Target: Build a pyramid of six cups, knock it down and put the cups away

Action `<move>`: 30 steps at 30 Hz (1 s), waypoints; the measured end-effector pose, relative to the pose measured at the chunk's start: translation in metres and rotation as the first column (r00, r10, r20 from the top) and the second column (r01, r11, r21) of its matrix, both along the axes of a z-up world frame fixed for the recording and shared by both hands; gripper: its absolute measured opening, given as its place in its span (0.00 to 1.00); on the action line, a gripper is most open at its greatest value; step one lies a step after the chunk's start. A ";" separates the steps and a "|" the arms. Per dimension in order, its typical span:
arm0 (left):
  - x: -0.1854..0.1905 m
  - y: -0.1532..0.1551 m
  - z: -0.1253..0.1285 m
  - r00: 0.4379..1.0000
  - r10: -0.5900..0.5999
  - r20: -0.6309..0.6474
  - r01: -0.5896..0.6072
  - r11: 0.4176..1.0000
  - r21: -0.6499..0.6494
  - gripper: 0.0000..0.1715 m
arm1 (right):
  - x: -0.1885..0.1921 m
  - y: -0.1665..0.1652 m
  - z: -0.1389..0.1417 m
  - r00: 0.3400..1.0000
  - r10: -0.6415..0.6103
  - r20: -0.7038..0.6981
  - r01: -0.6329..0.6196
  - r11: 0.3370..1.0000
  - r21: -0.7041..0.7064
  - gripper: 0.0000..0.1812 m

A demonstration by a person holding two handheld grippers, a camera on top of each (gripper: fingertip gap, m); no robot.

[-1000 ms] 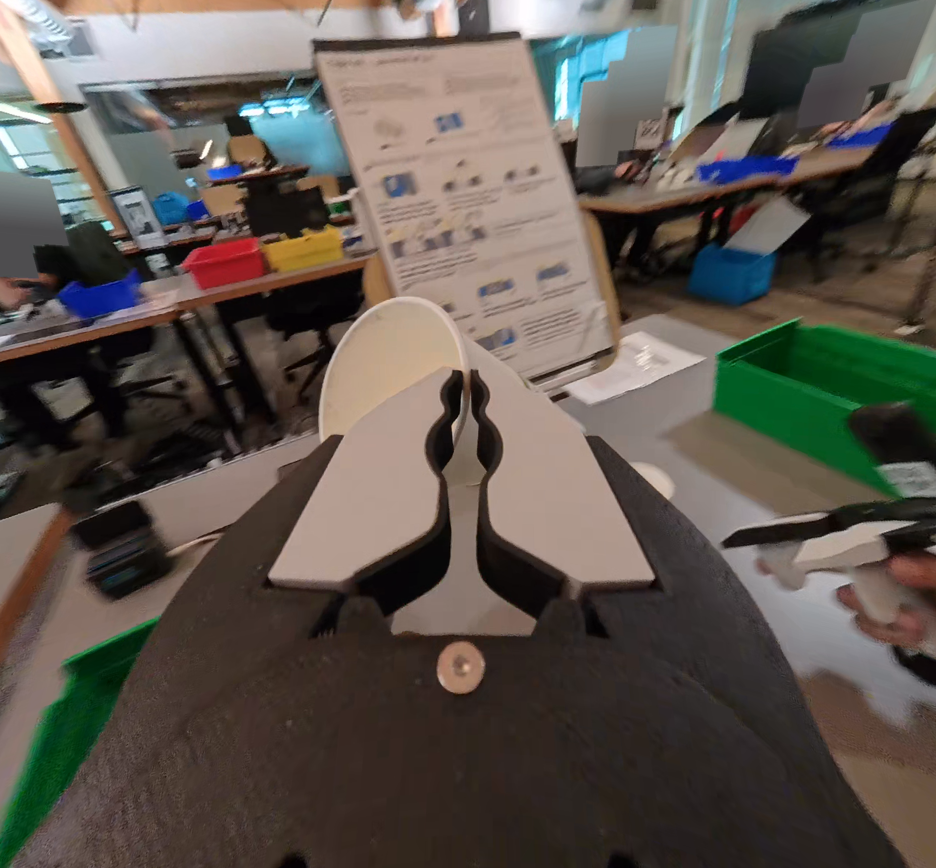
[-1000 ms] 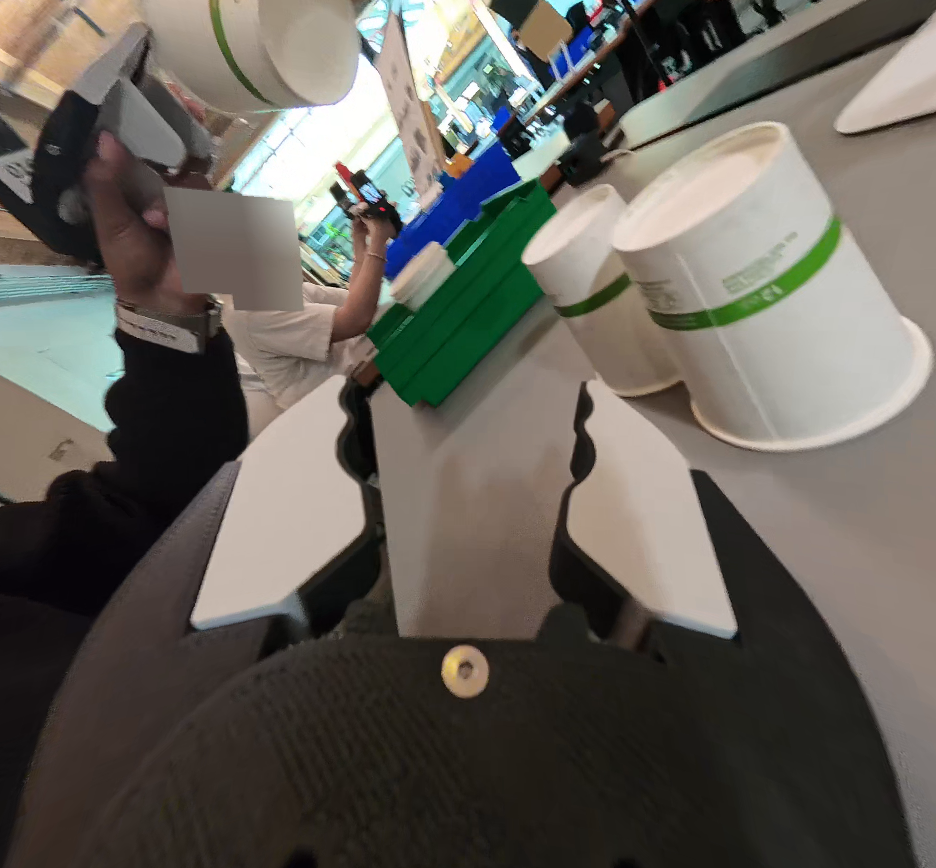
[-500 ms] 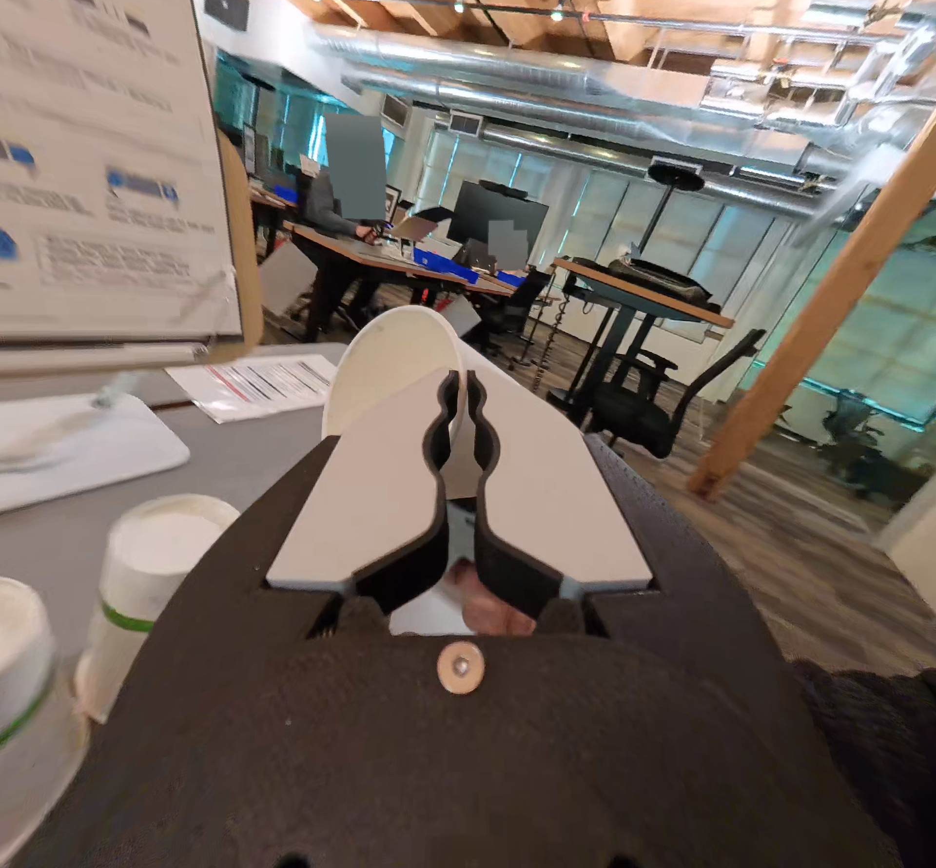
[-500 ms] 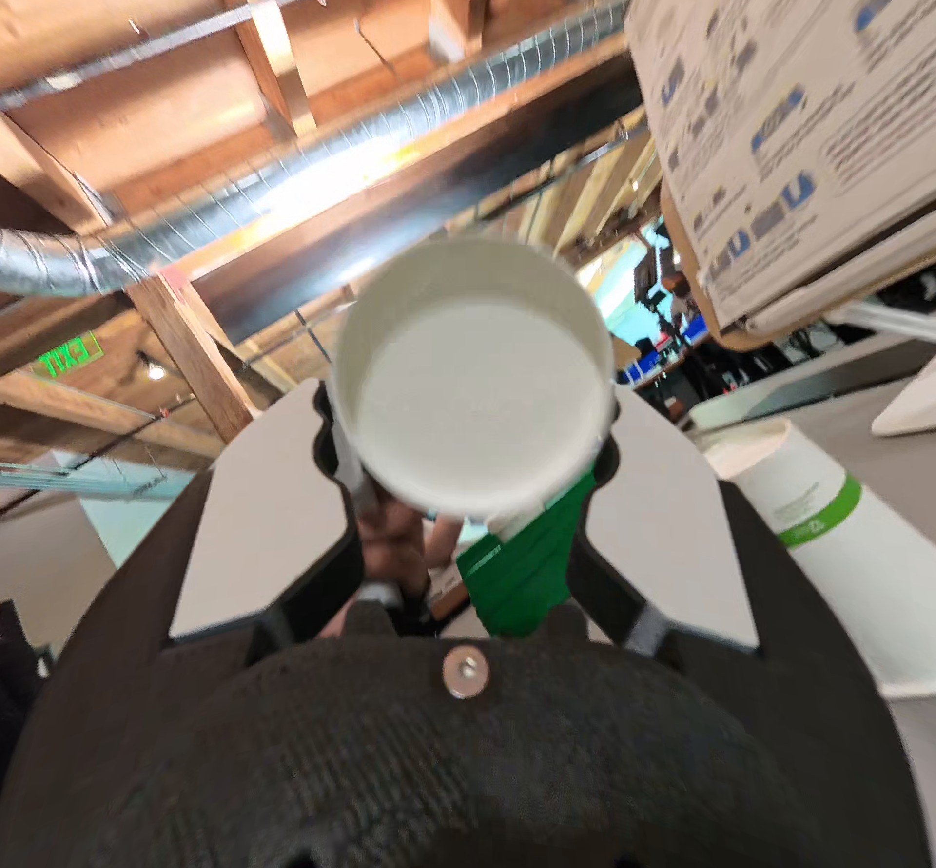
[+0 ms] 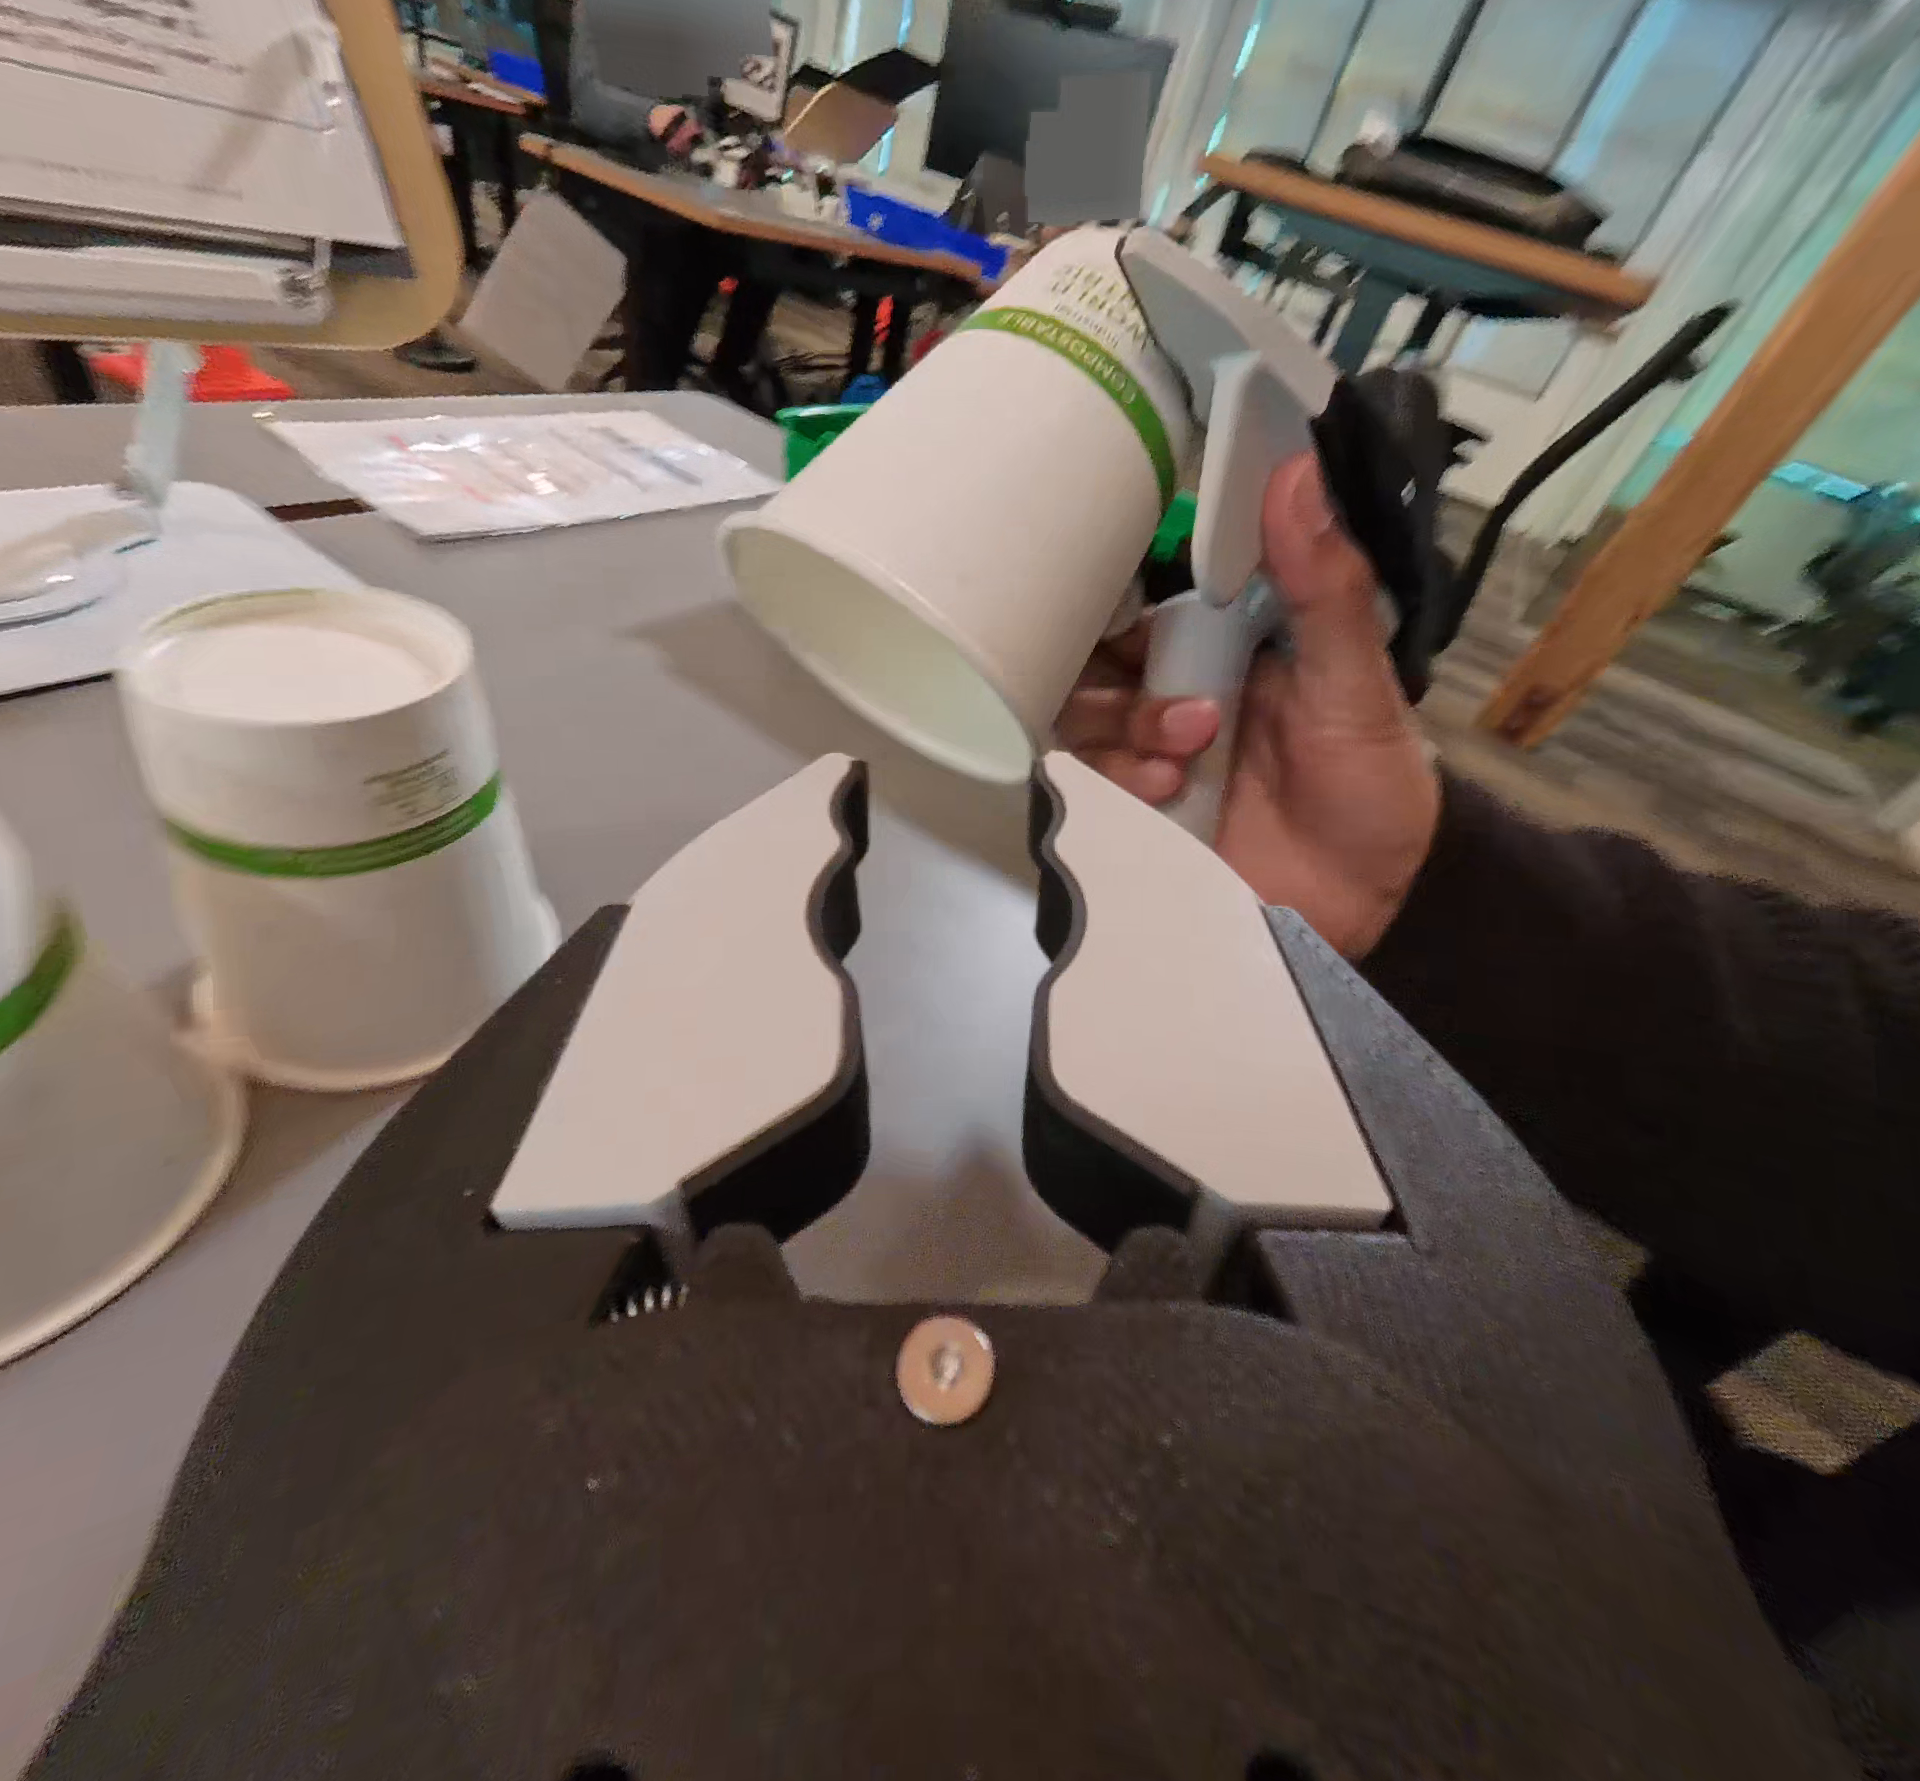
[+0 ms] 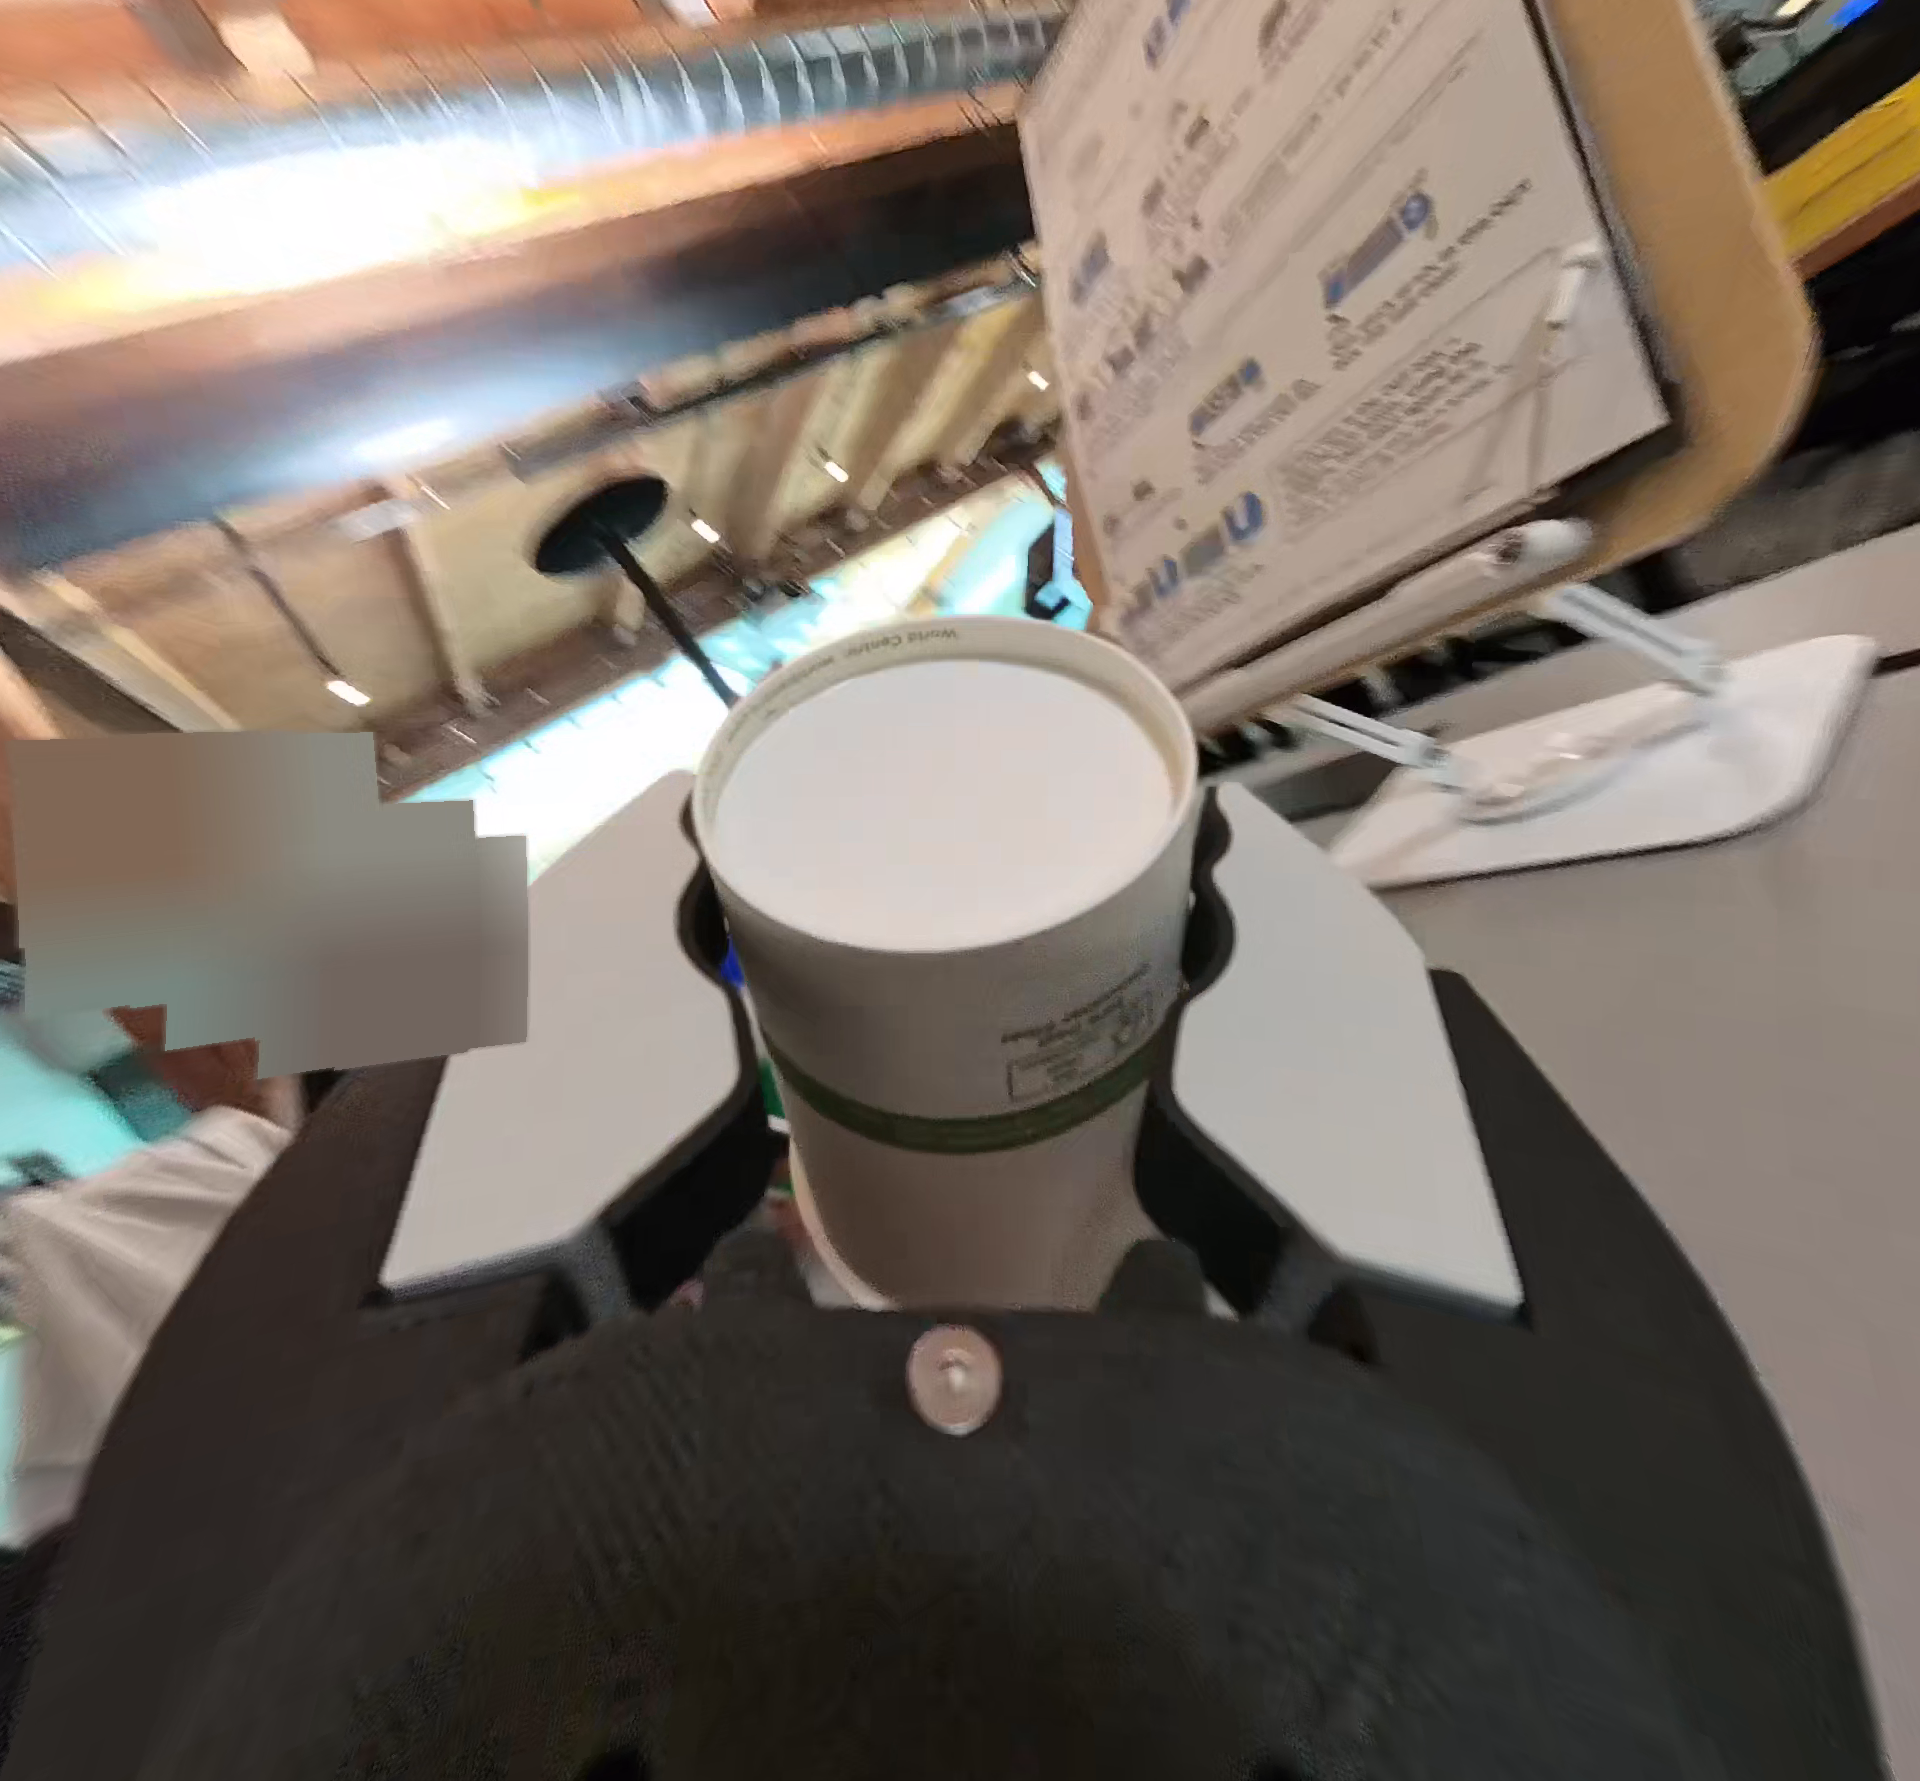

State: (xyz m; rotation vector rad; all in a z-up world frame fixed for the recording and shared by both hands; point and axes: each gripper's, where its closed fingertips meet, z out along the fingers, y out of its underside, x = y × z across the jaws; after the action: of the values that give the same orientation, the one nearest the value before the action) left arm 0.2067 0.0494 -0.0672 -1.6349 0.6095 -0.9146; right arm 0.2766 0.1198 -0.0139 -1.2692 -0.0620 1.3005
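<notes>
My right gripper (image 6: 951,801) is shut on a white paper cup with a green band (image 6: 951,910), gripping its body near the base, which faces forward. In the left wrist view the same cup (image 5: 966,536) hangs tilted above the grey table (image 5: 623,619), its open mouth turned toward my left gripper (image 5: 945,786). The right gripper's fingers (image 5: 1226,443) and the hand holding it (image 5: 1309,744) show behind the cup. My left gripper is open and empty, its tips just below the cup's rim.
Two more cups stand upside down on the table at the left (image 5: 322,827) (image 5: 62,1108). A document stand with a printed sheet (image 6: 1351,277) and its white base (image 6: 1621,775) stand at the back. A paper sheet (image 5: 520,474) and a green bin (image 5: 821,443) lie beyond.
My left gripper, which pinched the cup's rim, has opened and let go. My right gripper closed around the cup's body and now holds it.
</notes>
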 end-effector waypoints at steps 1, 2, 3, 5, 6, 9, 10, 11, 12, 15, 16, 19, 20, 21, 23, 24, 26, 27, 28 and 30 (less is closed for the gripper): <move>-0.008 0.003 -0.007 0.999 0.033 -0.035 -0.033 0.999 0.005 0.19 | 0.001 0.006 -0.009 0.995 -0.032 0.092 0.033 0.999 -0.011 0.49; -0.017 0.008 -0.013 0.995 0.078 -0.064 -0.078 0.997 0.008 0.20 | 0.001 0.014 -0.019 0.979 -0.062 0.193 0.067 0.998 -0.020 0.49; -0.027 0.016 -0.018 0.987 0.134 -0.092 -0.134 0.991 0.011 0.20 | 0.002 0.021 -0.029 0.953 -0.089 0.288 0.100 0.995 -0.023 0.49; -0.049 0.033 -0.028 0.959 0.250 -0.134 -0.249 0.968 0.021 0.21 | 0.001 0.033 -0.043 0.884 -0.143 0.446 0.155 0.988 0.009 0.49; -0.058 0.040 -0.031 0.946 0.290 -0.145 -0.289 0.957 0.031 0.21 | -0.001 0.038 -0.049 0.837 -0.170 0.520 0.175 0.984 0.040 0.49; -0.087 0.059 -0.046 0.883 0.407 -0.235 -0.400 0.913 0.079 0.22 | -0.011 0.054 -0.069 0.684 -0.223 0.694 0.187 0.974 0.129 0.49; -0.096 0.064 -0.049 0.863 0.439 -0.248 -0.427 0.898 0.103 0.22 | -0.012 0.059 -0.076 0.654 -0.228 0.721 0.191 0.972 0.134 0.49; -0.105 0.069 -0.053 0.842 0.466 -0.271 -0.453 0.884 0.114 0.22 | -0.013 0.063 -0.082 0.646 -0.222 0.731 0.192 0.973 0.126 0.49; -0.115 0.074 -0.058 0.822 0.489 -0.293 -0.479 0.871 0.111 0.22 | -0.014 0.067 -0.086 0.650 -0.209 0.731 0.190 0.976 0.110 0.49; -0.142 0.086 -0.069 0.786 0.541 -0.299 -0.549 0.833 0.064 0.22 | -0.014 0.083 -0.094 0.644 -0.193 0.741 0.186 0.978 0.093 0.49; -0.151 0.090 -0.072 0.778 0.556 -0.293 -0.570 0.820 0.042 0.22 | -0.014 0.088 -0.095 0.634 -0.197 0.748 0.183 0.978 0.103 0.49; -0.174 0.098 -0.076 0.757 0.595 -0.270 -0.621 0.784 -0.010 0.22 | -0.015 0.104 -0.104 0.616 -0.177 0.767 0.164 0.982 0.095 0.49; -0.180 0.100 -0.077 0.753 0.601 -0.266 -0.629 0.777 -0.027 0.22 | -0.016 0.106 -0.108 0.620 -0.156 0.769 0.154 0.985 0.076 0.49; -0.186 0.101 -0.078 0.750 0.606 -0.264 -0.637 0.770 -0.044 0.22 | -0.017 0.108 -0.111 0.625 -0.137 0.769 0.146 0.988 0.058 0.49; -0.196 0.103 -0.080 0.742 0.620 -0.254 -0.654 0.752 -0.076 0.22 | -0.022 0.106 -0.113 0.638 -0.105 0.762 0.130 0.991 0.028 0.49; -0.199 0.103 -0.081 0.743 0.623 -0.245 -0.658 0.747 -0.095 0.22 | -0.025 0.104 -0.113 0.642 -0.092 0.761 0.118 0.993 0.020 0.49; -0.204 0.103 -0.082 0.745 0.628 -0.224 -0.662 0.738 -0.130 0.22 | -0.033 0.100 -0.115 0.623 -0.080 0.778 0.099 0.995 0.023 0.49; -0.205 0.103 -0.083 0.746 0.630 -0.215 -0.662 0.736 -0.143 0.22 | -0.037 0.099 -0.117 0.607 -0.077 0.791 0.090 0.996 0.028 0.49; -0.206 0.104 -0.083 0.748 0.630 -0.209 -0.661 0.735 -0.152 0.22 | -0.040 0.098 -0.119 0.593 -0.072 0.802 0.080 0.996 0.031 0.50; -0.206 0.104 -0.084 0.753 0.626 -0.202 -0.656 0.737 -0.162 0.22 | -0.044 0.097 -0.123 0.590 -0.061 0.805 0.074 0.997 0.021 0.50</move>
State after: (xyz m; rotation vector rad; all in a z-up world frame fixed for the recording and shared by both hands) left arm 0.0009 0.1531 -0.1508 -1.9380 -0.0125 -0.3581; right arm 0.2322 0.2169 -0.1373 -1.7753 -0.6531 0.5482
